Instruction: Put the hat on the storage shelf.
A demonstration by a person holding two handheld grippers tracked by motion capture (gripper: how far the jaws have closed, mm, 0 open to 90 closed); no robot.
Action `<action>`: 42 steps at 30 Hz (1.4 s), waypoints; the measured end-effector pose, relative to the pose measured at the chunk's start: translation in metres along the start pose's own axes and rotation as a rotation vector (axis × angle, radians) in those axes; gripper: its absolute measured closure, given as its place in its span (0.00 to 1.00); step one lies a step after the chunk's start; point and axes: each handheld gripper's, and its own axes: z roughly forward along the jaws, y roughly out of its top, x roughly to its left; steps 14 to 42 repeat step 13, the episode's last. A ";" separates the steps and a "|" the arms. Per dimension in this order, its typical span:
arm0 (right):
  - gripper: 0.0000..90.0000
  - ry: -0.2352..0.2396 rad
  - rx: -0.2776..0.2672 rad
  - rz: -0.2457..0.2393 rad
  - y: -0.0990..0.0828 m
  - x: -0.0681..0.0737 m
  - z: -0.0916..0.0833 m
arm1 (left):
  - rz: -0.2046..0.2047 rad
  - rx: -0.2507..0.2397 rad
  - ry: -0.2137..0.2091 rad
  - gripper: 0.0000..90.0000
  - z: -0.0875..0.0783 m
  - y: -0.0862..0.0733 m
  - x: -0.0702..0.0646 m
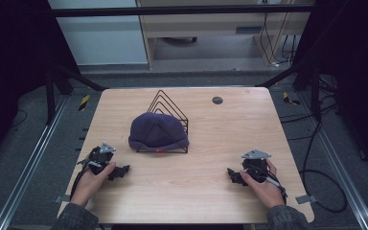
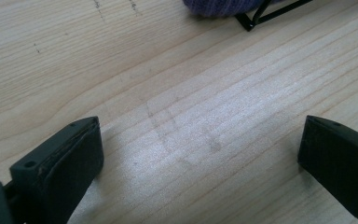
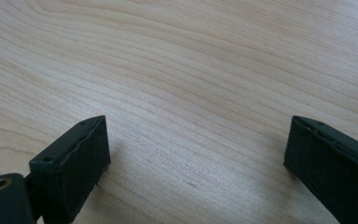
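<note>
A dark blue knitted cap (image 1: 158, 132) hangs over a black wire rack (image 1: 175, 108) in the middle of the wooden table (image 1: 230, 129). My left gripper (image 1: 122, 171) rests low over the table at the front left, a short way in front of the cap, held in a person's hand. Its jaws stand wide apart over bare wood, and the left gripper view (image 2: 200, 154) has the cap's edge (image 2: 219, 5) and a rack corner (image 2: 256, 18) at its top. My right gripper (image 1: 232, 175) sits at the front right, open, with nothing between its fingers (image 3: 74, 163).
A small dark round cap (image 1: 217, 100) is set in the table near its far edge. Cables (image 1: 316, 158) trail off the right side onto the floor. Metal rails (image 1: 33, 158) run along both sides of the table.
</note>
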 end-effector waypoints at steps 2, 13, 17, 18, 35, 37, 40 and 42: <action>0.07 -0.004 -0.017 0.001 -0.002 0.000 0.000 | 0.000 0.002 0.000 0.00 0.000 0.000 0.000; 0.07 -0.005 -0.016 0.001 -0.002 0.001 0.000 | 0.002 0.007 -0.003 0.00 0.000 0.001 0.000; 0.07 -0.005 -0.016 0.001 -0.002 0.001 0.000 | 0.002 0.007 -0.003 0.00 0.000 0.001 0.000; 0.07 -0.005 -0.016 0.001 -0.002 0.001 0.000 | 0.002 0.007 -0.003 0.00 0.000 0.001 0.000; 0.07 -0.005 -0.016 0.001 -0.002 0.001 0.000 | 0.002 0.007 -0.003 0.00 0.000 0.001 0.000; 0.07 -0.005 -0.016 0.001 -0.002 0.001 0.000 | 0.002 0.007 -0.003 0.00 0.000 0.001 0.000; 0.07 -0.005 -0.016 0.001 -0.002 0.001 0.000 | 0.002 0.007 -0.003 0.00 0.000 0.001 0.000; 0.07 -0.005 -0.016 0.001 -0.002 0.001 0.000 | 0.002 0.007 -0.003 0.00 0.000 0.001 0.000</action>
